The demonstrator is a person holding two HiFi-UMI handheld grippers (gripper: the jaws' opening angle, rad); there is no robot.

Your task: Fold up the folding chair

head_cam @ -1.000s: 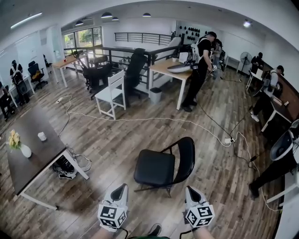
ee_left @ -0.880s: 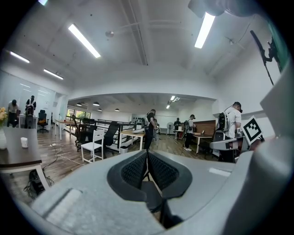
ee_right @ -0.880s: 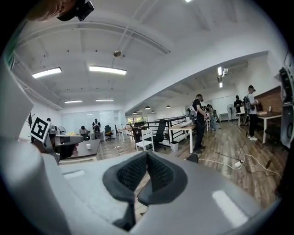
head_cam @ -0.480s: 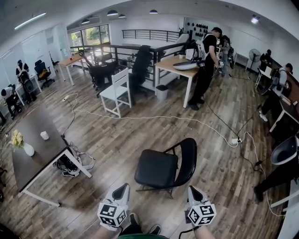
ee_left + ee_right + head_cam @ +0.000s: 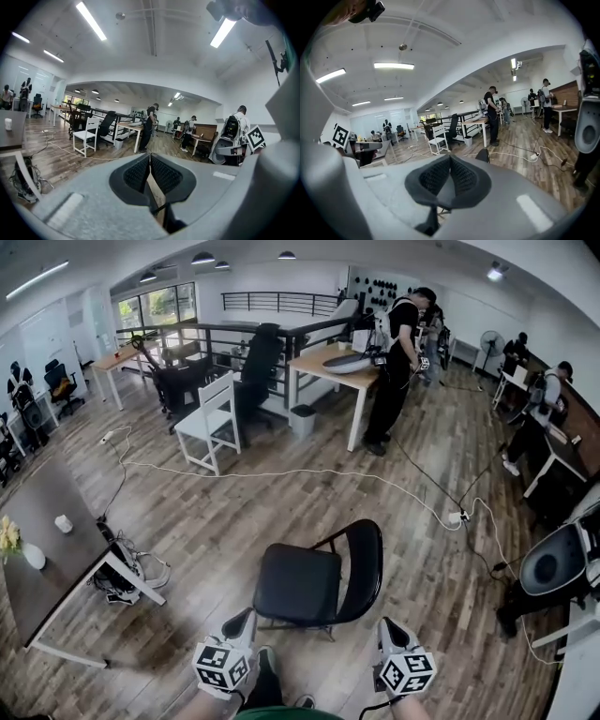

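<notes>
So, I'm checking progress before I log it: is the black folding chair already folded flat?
No, the black folding chair stands open in the head view, with its seat level and its backrest upright.

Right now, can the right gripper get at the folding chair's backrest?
Probably yes: the backrest stands just ahead of the right gripper with only bare floor between, though its jaws are shut.

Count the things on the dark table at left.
2 on the dark table: a small white cup, farther back, and a white vase of flowers at the picture's left edge. More may lie out of frame.
</notes>
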